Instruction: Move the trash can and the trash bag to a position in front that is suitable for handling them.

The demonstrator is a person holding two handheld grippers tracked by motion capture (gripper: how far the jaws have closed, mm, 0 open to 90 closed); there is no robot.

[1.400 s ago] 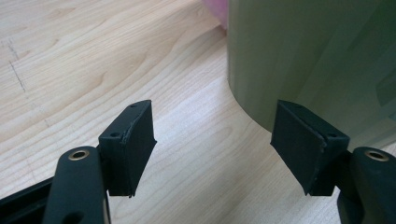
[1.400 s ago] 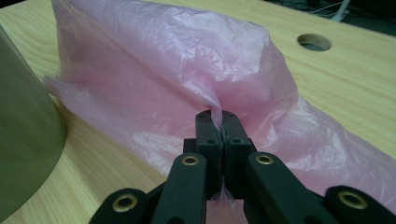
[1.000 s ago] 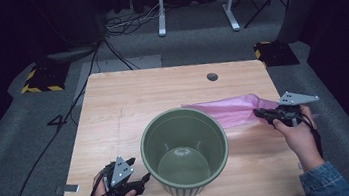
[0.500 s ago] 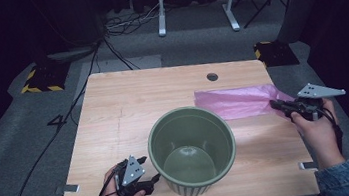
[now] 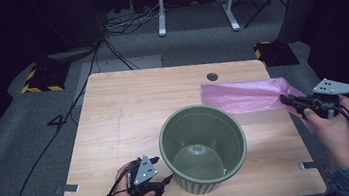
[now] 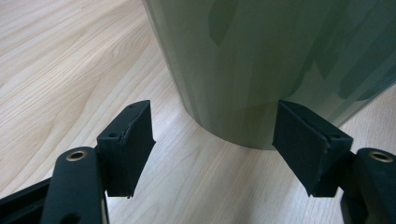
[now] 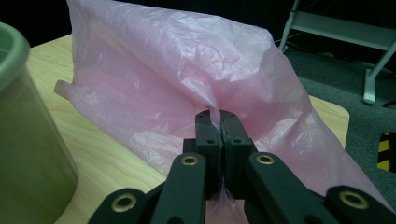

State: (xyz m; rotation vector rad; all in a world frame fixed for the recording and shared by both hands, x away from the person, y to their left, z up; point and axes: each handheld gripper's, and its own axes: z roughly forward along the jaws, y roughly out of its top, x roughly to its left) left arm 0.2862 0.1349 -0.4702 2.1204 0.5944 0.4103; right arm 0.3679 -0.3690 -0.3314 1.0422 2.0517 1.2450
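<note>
The light wood counter (image 5: 128, 108) carries a green ribbed bin (image 5: 203, 147) standing upright just beyond the open left gripper (image 5: 164, 172). A pink plastic bag (image 5: 243, 97) lies spread flat on the counter, stretching away from the right gripper (image 5: 288, 100), which pinches its near end

Floor mark: I read a "4" (image 5: 58, 123) on the grey floor left of the table (image 5: 128, 108)
Other text: none legible
</note>
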